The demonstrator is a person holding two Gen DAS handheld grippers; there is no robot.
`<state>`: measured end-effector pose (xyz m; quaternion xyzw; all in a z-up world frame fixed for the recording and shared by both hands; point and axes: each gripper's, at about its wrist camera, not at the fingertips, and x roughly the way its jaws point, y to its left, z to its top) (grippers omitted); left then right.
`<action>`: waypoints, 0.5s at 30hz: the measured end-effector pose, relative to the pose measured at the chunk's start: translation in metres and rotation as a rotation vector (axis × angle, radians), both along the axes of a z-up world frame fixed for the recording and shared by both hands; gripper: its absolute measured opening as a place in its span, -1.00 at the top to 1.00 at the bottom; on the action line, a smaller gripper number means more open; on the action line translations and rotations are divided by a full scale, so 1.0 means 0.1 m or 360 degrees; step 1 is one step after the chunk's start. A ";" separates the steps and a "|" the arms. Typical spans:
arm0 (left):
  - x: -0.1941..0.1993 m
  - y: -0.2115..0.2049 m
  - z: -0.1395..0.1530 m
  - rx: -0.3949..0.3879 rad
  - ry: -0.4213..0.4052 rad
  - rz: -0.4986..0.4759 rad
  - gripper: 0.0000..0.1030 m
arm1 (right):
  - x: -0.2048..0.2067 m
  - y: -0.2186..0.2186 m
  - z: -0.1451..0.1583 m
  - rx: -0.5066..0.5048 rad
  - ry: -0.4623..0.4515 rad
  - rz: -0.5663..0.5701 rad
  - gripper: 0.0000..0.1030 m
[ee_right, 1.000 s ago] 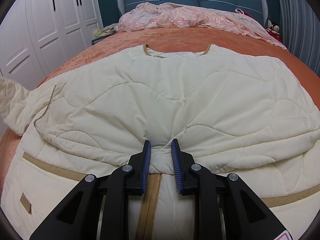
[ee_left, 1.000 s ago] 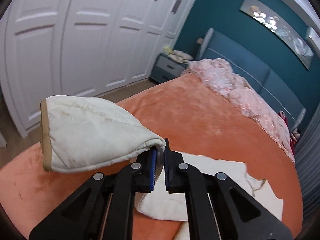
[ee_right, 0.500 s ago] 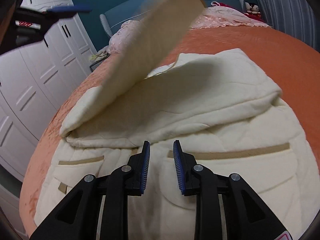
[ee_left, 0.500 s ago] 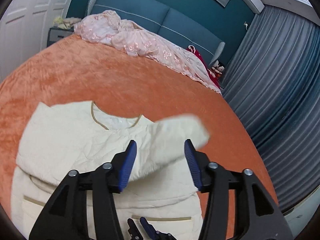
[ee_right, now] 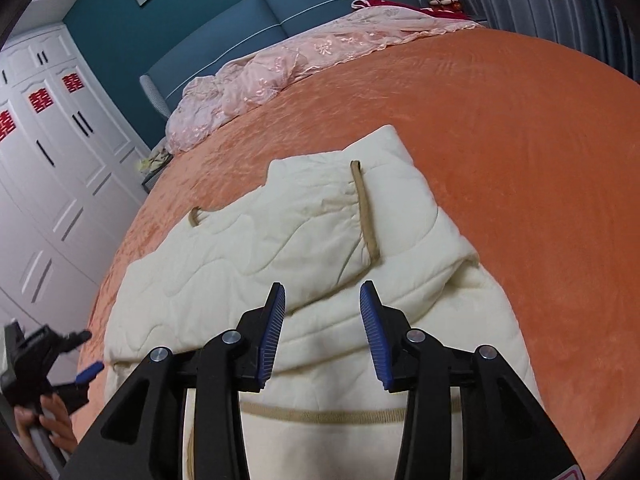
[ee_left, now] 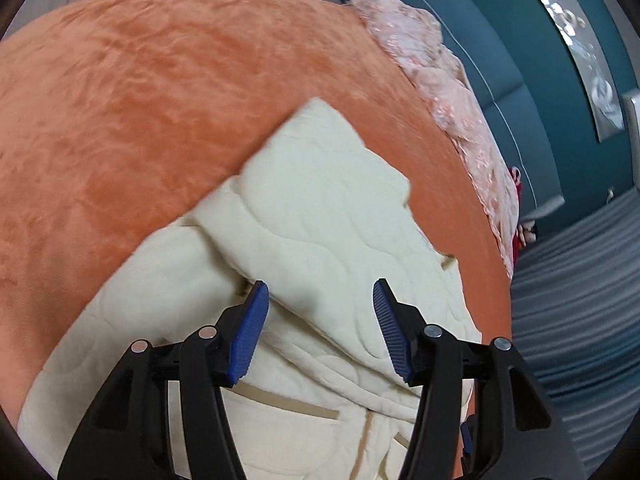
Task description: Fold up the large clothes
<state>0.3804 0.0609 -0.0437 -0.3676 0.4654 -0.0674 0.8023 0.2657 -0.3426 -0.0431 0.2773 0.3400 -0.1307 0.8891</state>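
Note:
A cream quilted jacket point(ee_left: 320, 232) with tan trim lies on the orange bed point(ee_left: 140, 100). Both sleeves are folded across its chest. It also shows in the right wrist view point(ee_right: 240, 280), where one sleeve's tan cuff point(ee_right: 366, 216) lies on top. My left gripper point(ee_left: 320, 328) is open and empty, just above the folded sleeve. My right gripper point(ee_right: 322, 332) is open and empty, above the jacket's middle. The left gripper point(ee_right: 86, 360) also shows at the left edge of the right wrist view, held off the bed's side.
A pink lace cover point(ee_right: 288, 64) lies bunched at the blue headboard point(ee_right: 240, 24). White wardrobe doors point(ee_right: 48, 152) stand on the left. Grey curtains point(ee_left: 572, 300) hang along the right side. The orange bed point(ee_right: 520, 140) stretches around the jacket.
My left gripper has let go of the sleeve, which now lies folded over the jacket's chest. My right gripper has opened wider and lifted off the jacket's front. Both are empty now.

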 end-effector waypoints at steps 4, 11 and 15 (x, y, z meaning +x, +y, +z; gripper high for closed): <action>0.08 0.28 -0.23 -0.0058 0.0045 0.0103 -0.01 | 0.18 -0.13 -0.08 -0.0006 0.0048 -0.0097 0.06; 0.25 0.44 -0.45 -0.0131 0.0116 0.0178 0.22 | 0.27 -0.17 -0.25 0.0121 0.0054 -0.0089 0.74; 0.36 0.42 -0.30 -0.0038 0.0064 0.0141 0.74 | 0.33 -0.10 0.09 0.0072 -0.0076 -0.0004 0.90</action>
